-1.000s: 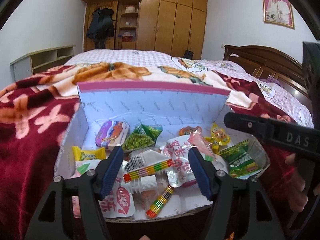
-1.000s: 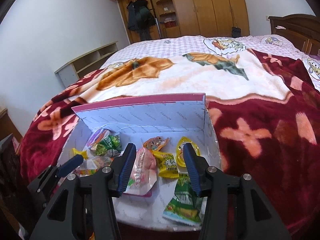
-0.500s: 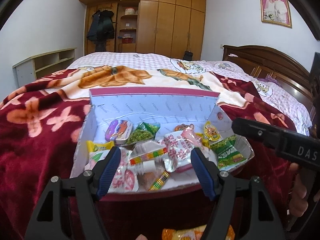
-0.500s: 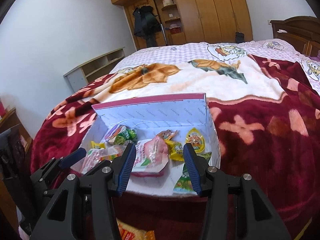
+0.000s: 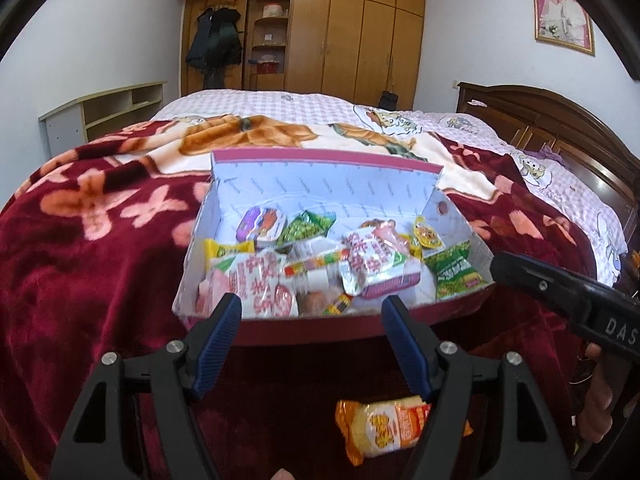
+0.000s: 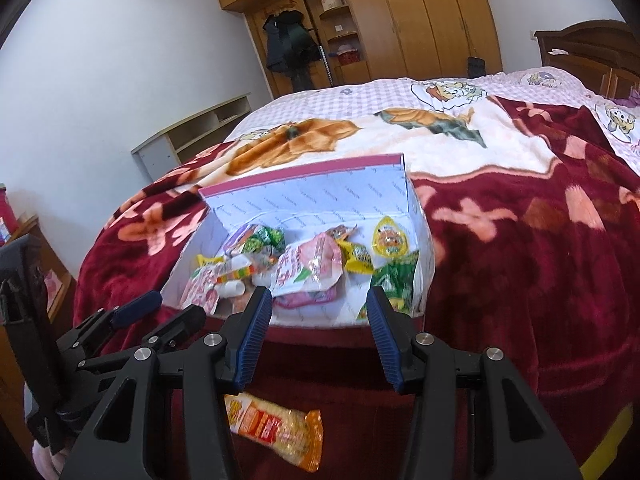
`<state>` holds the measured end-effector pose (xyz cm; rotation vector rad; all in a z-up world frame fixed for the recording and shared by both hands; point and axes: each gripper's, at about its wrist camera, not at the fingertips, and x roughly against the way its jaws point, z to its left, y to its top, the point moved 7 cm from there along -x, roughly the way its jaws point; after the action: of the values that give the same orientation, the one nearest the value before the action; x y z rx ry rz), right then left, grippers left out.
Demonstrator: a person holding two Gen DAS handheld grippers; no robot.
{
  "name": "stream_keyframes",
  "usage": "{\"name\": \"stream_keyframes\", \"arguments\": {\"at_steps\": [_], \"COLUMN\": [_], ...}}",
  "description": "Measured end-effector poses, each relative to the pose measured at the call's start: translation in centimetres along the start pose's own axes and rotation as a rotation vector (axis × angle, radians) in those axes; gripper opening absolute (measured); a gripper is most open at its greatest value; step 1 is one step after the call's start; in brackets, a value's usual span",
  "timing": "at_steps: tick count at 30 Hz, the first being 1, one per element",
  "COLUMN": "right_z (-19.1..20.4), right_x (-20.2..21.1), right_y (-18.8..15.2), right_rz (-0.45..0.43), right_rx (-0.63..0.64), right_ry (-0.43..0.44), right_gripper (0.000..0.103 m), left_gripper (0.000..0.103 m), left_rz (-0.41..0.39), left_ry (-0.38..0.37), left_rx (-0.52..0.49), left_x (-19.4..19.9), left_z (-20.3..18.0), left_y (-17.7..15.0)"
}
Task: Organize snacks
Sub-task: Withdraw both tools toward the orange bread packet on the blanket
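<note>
Almost done, you have most snacks in the box [image 5: 320,176], one orange packet [image 5: 384,426] lies outside on the blanket [image 5: 100,240], and both the left hand-held gripper [image 5: 310,312] and the right hand-held gripper [image 6: 316,306] are open and empty.

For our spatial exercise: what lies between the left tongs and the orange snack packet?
Only bare red blanket; the left tongs stand open above the orange packet, in the left wrist view.

- Box [image 5: 460,224] sits on blanket [image 5: 100,240], at near edge of bed [image 5: 280,100]; lid flap stands at its far side.
- Snack packets [image 5: 368,258] lie heaped in box.
- One snack packet [image 5: 384,426] lies apart, below and nearer than box.
- Wardrobe [image 5: 352,32] beyond bed; shelf unit [image 5: 108,108] far left; headboard [image 5: 560,120] right.
</note>
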<state>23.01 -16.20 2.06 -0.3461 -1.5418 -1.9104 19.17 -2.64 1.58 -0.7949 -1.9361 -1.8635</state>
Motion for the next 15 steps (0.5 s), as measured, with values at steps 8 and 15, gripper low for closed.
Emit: {"name": "stream_keyframes", "arguments": {"at_steps": [8,15], "right_z": [-0.2,-0.4], "right_x": [0.5,0.4], "right_y": [-2.1,-4.4], "right_rz": [0.024,0.060], "right_rx": [-0.032,-0.048], "right_ry": [0.003,0.004], "right_gripper": [0.051,0.051], "left_gripper": [0.076,0.076], "left_rz": [0.035,0.084], "left_ry": [0.000,-0.012], "left_rx": [-0.006,-0.005], "left_x": [0.6,0.7], "left_z": [0.0,-0.3], "left_y": [-2.0,-4.3]}}
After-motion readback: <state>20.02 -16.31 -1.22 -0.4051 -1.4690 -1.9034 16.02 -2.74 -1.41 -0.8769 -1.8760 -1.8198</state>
